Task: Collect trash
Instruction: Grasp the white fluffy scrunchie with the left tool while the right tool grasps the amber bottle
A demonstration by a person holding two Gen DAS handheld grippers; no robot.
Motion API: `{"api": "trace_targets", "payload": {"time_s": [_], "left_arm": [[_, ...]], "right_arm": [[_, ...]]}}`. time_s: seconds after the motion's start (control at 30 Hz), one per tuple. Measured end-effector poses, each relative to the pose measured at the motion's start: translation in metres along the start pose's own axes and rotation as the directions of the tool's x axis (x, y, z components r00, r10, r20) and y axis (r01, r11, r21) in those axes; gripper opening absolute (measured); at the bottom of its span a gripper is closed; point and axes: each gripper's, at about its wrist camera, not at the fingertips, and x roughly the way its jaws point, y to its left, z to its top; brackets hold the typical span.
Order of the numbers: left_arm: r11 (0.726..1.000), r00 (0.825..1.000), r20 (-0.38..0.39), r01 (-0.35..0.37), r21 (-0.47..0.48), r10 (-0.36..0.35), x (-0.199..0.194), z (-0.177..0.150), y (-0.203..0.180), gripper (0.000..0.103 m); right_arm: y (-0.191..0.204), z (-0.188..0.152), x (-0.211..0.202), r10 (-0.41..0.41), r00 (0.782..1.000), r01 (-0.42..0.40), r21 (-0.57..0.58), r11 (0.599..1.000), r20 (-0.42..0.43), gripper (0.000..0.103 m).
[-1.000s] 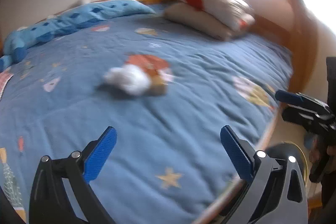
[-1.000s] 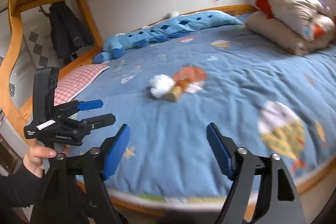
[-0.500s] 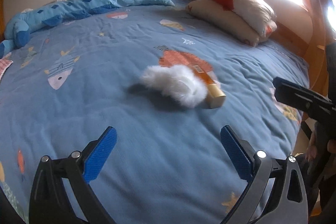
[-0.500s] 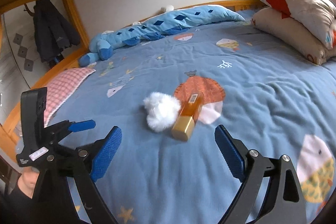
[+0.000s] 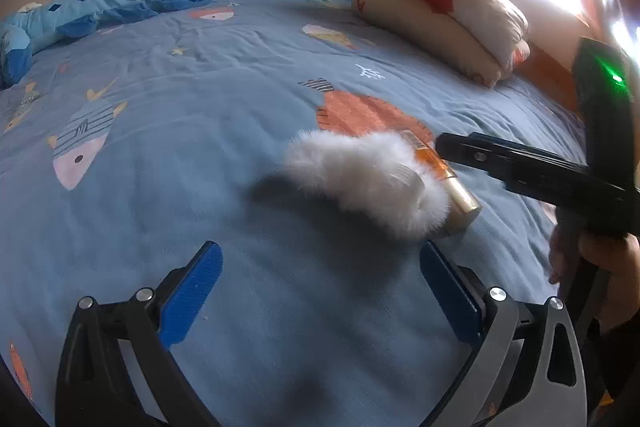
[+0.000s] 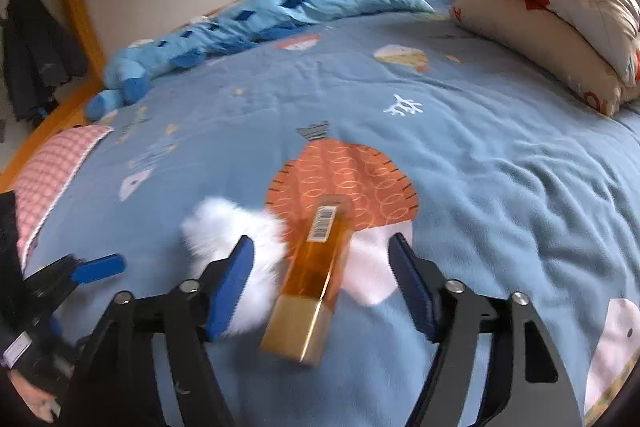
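On the blue quilt [image 6: 500, 155] lies an amber bottle [image 6: 316, 267] with a gold cap and a barcode label. A white fluffy ball [image 6: 224, 231] lies against its left side. My right gripper [image 6: 320, 243] straddles the bottle's lower half; its jaws are closing, and a gap still shows on each side of the bottle. In the left wrist view the fluffy ball [image 5: 360, 175] hides most of the bottle [image 5: 460, 195]. My left gripper [image 5: 320, 255] stands open just short of the ball, with only quilt between its fingers.
Two stacked cream pillows [image 6: 552, 7] sit at the back right. A long blue plush toy [image 6: 240, 23] lies along the far wall, and a pink checked cloth [image 6: 52, 167] at the left edge. The wooden bed frame [image 6: 76, 11] and a hanging dark coat [image 6: 36, 59] stand beyond.
Both grippers have moved in over the quilt toward the bottle and the fluffy ball. The right gripper's jaws widened, then narrowed, and now flank the bottle. The left jaws stay wide.
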Motion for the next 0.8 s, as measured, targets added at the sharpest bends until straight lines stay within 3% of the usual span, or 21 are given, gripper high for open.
{"api": "trace_targets", "payload": {"time_s": [0.07,0.3,0.53,0.7,0.8], "left_arm": [[1.000,1.000,0.000,0.013,0.003,-0.013,0.003,0.001,0.002,0.099],[0.999,0.999,-0.016,0.050,0.013,-0.050,0.011,0.002,-0.002,0.099],[0.997,0.997,-0.037,0.071,0.018,-0.071,0.025,0.014,-0.014,0.099],[0.994,0.993,-0.058,0.100,-0.053,-0.103,0.043,0.025,-0.021,0.099],[0.995,0.995,-0.063,0.070,-0.064,-0.074,0.053,0.033,-0.030,0.099]], "right_arm": [[-0.001,0.003,0.014,-0.002,0.999,0.003,0.006,1.000,-0.033,0.055],[0.001,0.002,0.048,0.000,0.990,-0.002,-0.018,1.000,-0.141,0.040],[-0.019,-0.004,0.032,0.073,0.990,-0.070,0.034,0.997,-0.119,0.032],[-0.039,-0.001,0.011,0.072,0.994,-0.068,0.050,0.996,-0.088,0.031],[-0.048,0.001,0.001,0.080,0.994,-0.076,0.050,0.996,-0.076,0.031]]}}
